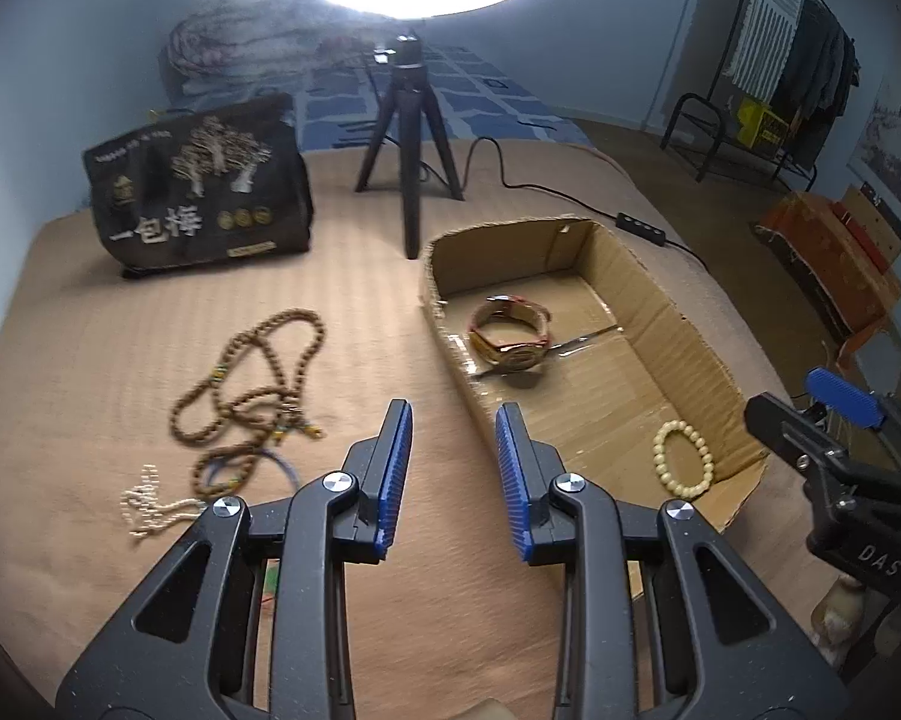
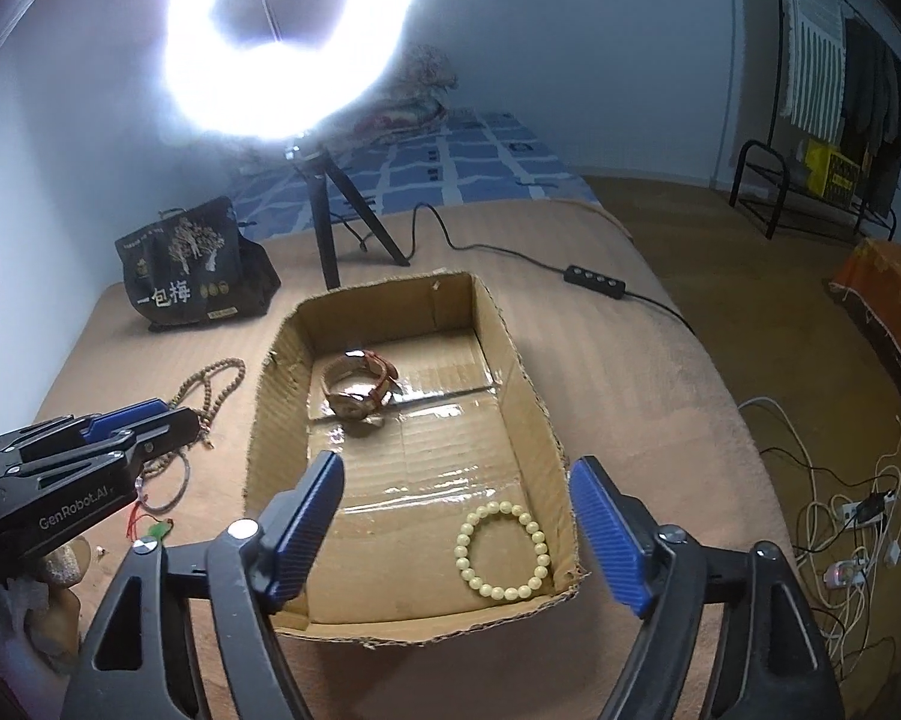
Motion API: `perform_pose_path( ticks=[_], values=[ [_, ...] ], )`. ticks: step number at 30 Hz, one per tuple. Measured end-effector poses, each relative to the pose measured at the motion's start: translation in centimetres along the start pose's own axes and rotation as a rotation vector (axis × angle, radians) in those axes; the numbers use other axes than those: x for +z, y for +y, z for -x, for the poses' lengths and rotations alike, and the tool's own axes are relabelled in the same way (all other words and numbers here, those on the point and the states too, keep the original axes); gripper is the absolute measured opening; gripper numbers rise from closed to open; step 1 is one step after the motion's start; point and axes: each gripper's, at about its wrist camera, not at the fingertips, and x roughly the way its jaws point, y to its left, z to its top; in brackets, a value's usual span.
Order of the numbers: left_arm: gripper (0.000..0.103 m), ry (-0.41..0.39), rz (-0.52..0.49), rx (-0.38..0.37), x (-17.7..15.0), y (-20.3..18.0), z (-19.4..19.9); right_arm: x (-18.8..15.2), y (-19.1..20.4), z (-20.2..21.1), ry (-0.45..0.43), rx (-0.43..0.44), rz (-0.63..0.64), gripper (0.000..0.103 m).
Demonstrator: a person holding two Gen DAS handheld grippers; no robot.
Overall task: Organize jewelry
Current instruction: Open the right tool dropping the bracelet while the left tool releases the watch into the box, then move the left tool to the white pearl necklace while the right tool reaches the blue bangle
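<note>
Both grippers, left (image 1: 453, 468) and right (image 2: 456, 531), are released and empty. Watch (image 2: 359, 384) and bracelet (image 2: 503, 549) lie in the box (image 2: 561, 432); the tangled necklaces (image 1: 252, 396) near the bed's left edge may drag together.

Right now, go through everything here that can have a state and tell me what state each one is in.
Left gripper: open, nothing between the jaws.
Right gripper: open wide, empty, over the box.
Cardboard box: open-topped.
Watch: in the box, strap fastened in a loop.
Cream bead bracelet: flat in the box.
Brown bead necklaces: tangled, outside the box.
Ring light: on.
</note>
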Motion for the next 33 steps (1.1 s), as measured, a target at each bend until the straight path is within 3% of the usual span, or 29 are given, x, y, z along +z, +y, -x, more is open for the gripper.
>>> perform_pose_path(
  ticks=[5, 7, 8, 18, 25, 33],
  values=[
    [0.052, -0.035, 0.017, 0.015, -0.5, 2.2, 2.3, 0.0, 1.5, 1.2, -0.038, -0.002, 0.017, 0.088],
    [0.067, -0.050, 0.033, 0.017, -0.7, 3.3, 3.3, 0.0, 2.4, 1.8, -0.059, 0.003, 0.022, 0.090],
    [0.069, -0.059, 0.042, 0.020, -0.8, 3.9, 3.8, 0.0, 2.7, 2.0, -0.067, 0.005, 0.023, 0.091],
    [0.069, -0.107, 0.040, 0.124, -2.4, 10.2, 8.5, 0.0, 6.7, 4.3, -0.188, 0.023, 0.049, 0.103],
    [0.069, -0.058, 0.069, 0.204, -4.3, 15.5, 7.5, -0.1, 10.8, 3.5, -0.110, 0.018, 0.181, 0.103],
    [0.069, 0.008, 0.138, 0.185, -6.1, 20.4, 5.6, -0.5, 14.2, 1.0, -0.024, 0.114, 0.210, 0.103]
  ],
)
